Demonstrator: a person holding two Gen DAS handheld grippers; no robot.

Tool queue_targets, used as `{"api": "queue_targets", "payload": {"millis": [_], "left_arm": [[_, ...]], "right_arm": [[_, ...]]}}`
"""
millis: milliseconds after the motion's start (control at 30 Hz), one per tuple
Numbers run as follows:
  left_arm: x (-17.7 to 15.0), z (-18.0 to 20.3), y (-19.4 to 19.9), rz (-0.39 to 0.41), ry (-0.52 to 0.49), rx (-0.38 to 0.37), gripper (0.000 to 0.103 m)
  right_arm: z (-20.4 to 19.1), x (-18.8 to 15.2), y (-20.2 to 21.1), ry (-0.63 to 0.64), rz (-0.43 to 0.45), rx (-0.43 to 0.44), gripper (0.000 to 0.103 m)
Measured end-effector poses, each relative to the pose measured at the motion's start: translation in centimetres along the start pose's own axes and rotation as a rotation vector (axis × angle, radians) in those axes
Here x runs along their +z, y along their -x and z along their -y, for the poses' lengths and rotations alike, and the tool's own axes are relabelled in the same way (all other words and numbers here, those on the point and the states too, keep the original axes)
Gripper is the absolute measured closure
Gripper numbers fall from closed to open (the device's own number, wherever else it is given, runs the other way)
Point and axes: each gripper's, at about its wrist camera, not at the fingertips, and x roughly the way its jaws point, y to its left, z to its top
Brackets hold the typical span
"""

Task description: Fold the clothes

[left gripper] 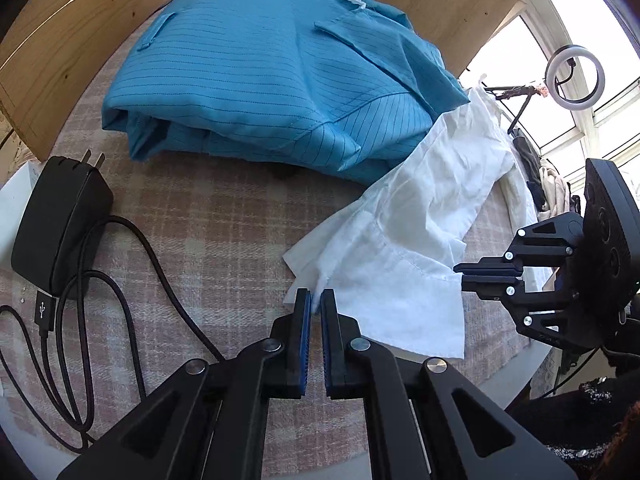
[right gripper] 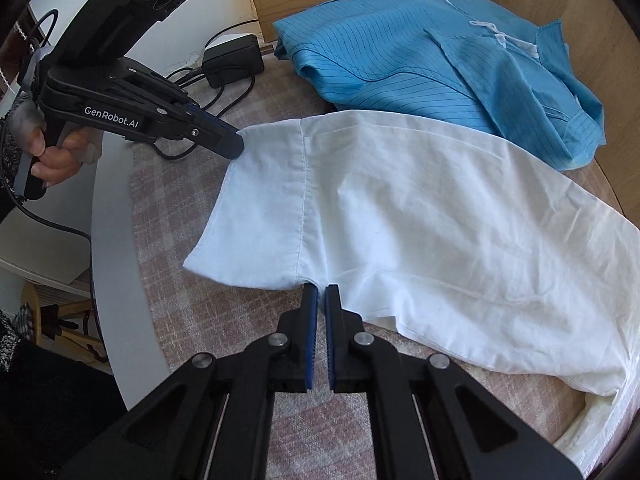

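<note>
A white garment lies spread on the pink plaid tablecloth, its hemmed end toward me. My left gripper is shut on one corner of that hem; the right wrist view shows it pinching the far left corner. My right gripper is shut on the near edge of the white garment, and in the left wrist view it bites the cloth from the right. A folded blue striped garment rests behind the white one, also visible as the blue garment.
A black power adapter with a coiled cable lies on the cloth at left. A wooden panel stands behind the table. A ring light hangs by the window. A hand holds the left gripper's handle.
</note>
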Motion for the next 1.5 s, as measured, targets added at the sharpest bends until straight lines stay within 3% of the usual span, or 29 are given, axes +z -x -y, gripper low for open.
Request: {"api": "queue_targets", "payload": {"millis": [67,167,267,367,400,467,500,533,600,667,733,767,833,933,1033,1100,1200,1267,1367,1500], "left_arm": [[0.2,0.2,0.2,0.015,-0.031,0.042,0.097],[0.8,0.8,0.1,0.006,-0.109,0.063,0.067],[1.7,1.9,-0.4,0.001,-0.197,0.078,0.063],[2.6,2.7,-1.6,-0.035,-0.261,0.053,0.046],[2.9,2.9,-1.9,-0.036,-0.276,0.049,0.045],[3.3,3.1,-2.1,-0.045,-0.276,0.004,0.049],[3.5,3.1,-2.2,-0.053,-0.261,-0.027,0.079],[3.6,3.0,-2.2,-0.064,-0.233,-0.056,0.098],[3.6,3.5,-1.1,-0.054,-0.198,-0.089,0.099],[3.8,4.7,0.3,-0.024,-0.183,-0.132,0.099],[4.2,6.6,2.9,0.034,-0.183,-0.174,0.098],[4.3,7.1,4.3,0.064,-0.183,-0.187,0.098],[4.6,7.8,6.8,0.112,-0.179,-0.218,0.098],[5.2,9.2,8.6,0.138,-0.159,-0.284,0.098],[5.2,11.7,8.2,0.130,-0.169,-0.287,0.098],[4.6,12.7,8.1,0.112,-0.174,-0.293,0.098],[2.9,13.3,8.5,0.087,-0.154,-0.327,0.098],[1.5,13.9,8.6,0.069,-0.130,-0.369,0.098],[-0.3,15.7,8.0,0.058,-0.135,-0.372,0.098],[-0.5,17.1,8.1,0.092,-0.110,-0.362,0.098]], "right_arm": [[-0.6,0.0,-0.3,0.004,0.000,0.010,0.099],[-1.7,-0.4,-0.1,0.021,0.007,0.002,0.099],[-2.2,0.0,-0.1,0.020,0.014,-0.006,0.099],[-1.7,-0.1,-0.2,-0.006,0.014,-0.001,0.099],[-1.5,-0.1,-0.2,-0.018,0.014,0.000,0.099],[-1.1,-0.4,0.0,-0.042,0.014,0.003,0.098],[-0.8,-0.6,0.3,-0.060,0.016,0.011,0.098],[-0.3,-1.0,1.0,-0.091,0.022,0.034,0.098],[1.1,-1.9,2.6,-0.163,0.043,0.085,0.097],[4.1,-3.5,5.3,-0.294,0.115,0.159,0.096],[8.5,-5.7,8.4,-0.454,0.205,0.176,0.090],[10.8,-6.8,9.8,-0.532,0.249,0.166,0.089],[15.9,-8.3,12.1,-0.670,0.301,0.062,0.089],[24.2,-8.9,13.7,-0.836,0.289,-0.029,0.089],[30.3,-7.0,11.8,-0.849,0.165,-0.021,0.089],[32.3,-5.9,8.8,-0.840,0.042,-0.020,0.089],[33.2,-5.9,5.1,-0.803,-0.054,-0.039,0.089],[33.5,-5.6,3.2,-0.792,-0.076,-0.034,0.089],[33.6,-5.4,3.0,-0.783,-0.027,-0.041,0.090],[33.7,-6.5,5.3,-0.817,0.034,0.058,0.088]]}}
